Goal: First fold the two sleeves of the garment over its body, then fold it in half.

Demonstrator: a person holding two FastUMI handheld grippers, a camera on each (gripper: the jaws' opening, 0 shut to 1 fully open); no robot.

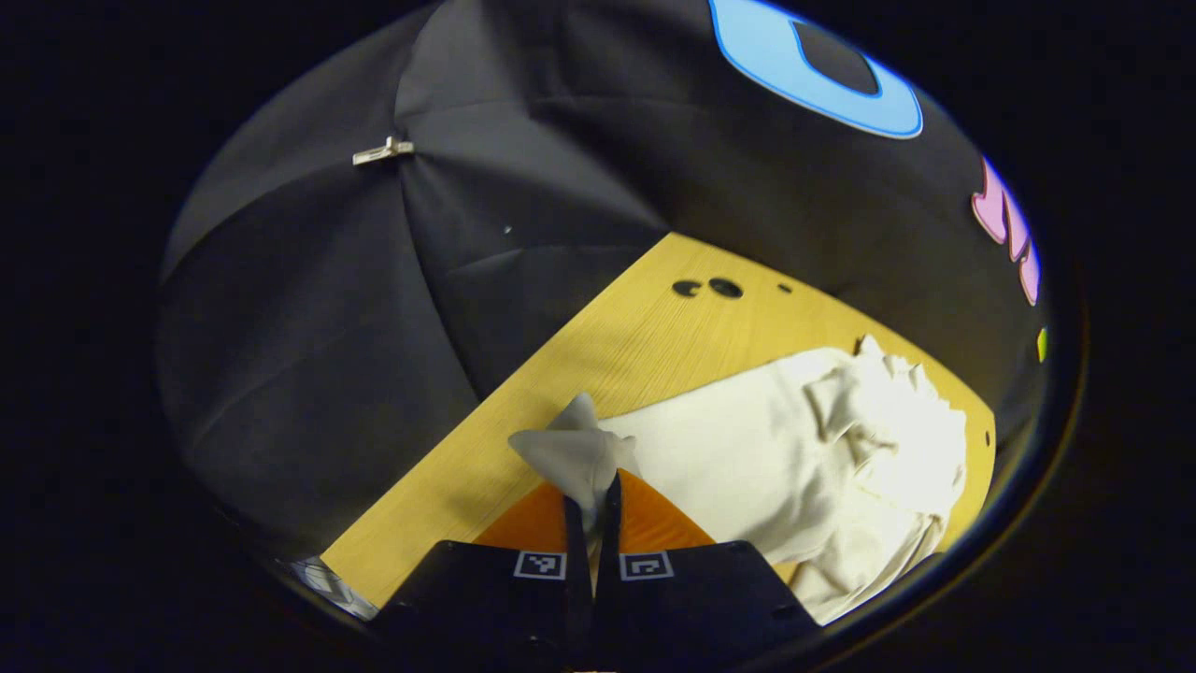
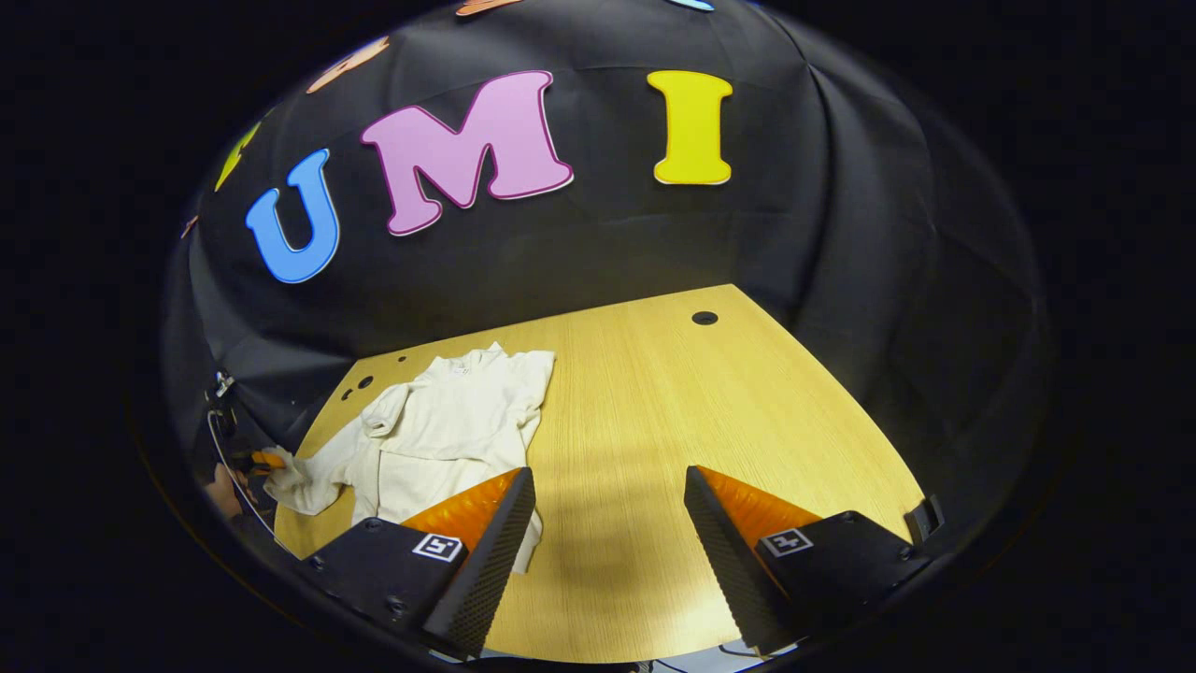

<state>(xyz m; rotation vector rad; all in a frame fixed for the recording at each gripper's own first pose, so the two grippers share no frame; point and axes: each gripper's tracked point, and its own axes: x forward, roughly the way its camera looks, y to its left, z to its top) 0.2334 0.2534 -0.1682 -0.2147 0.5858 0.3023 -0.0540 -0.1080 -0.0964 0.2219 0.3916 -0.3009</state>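
— Status of your fingers?
— My left gripper (image 1: 592,509) is clenched on the cuff of the near sleeve (image 1: 575,453), lifted off the counter (image 1: 607,355). My right gripper (image 2: 607,523) is spread wide, holding nothing.
— And the garment (image 2: 448,430)?
— Flat on the counter's left part, long axis running away toward the collar; the left is nearer. No containers present.

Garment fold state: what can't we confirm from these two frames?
- Garment lower hem: hidden behind the right gripper's finger in the right gripper view.
- Far sleeve: bunched in the left gripper view; whether it is folded flat cannot be told.
- Near sleeve: pinched by the left gripper, whose fingers hide the clamped cloth.
- Left gripper in the right gripper view: too small, at the edge.
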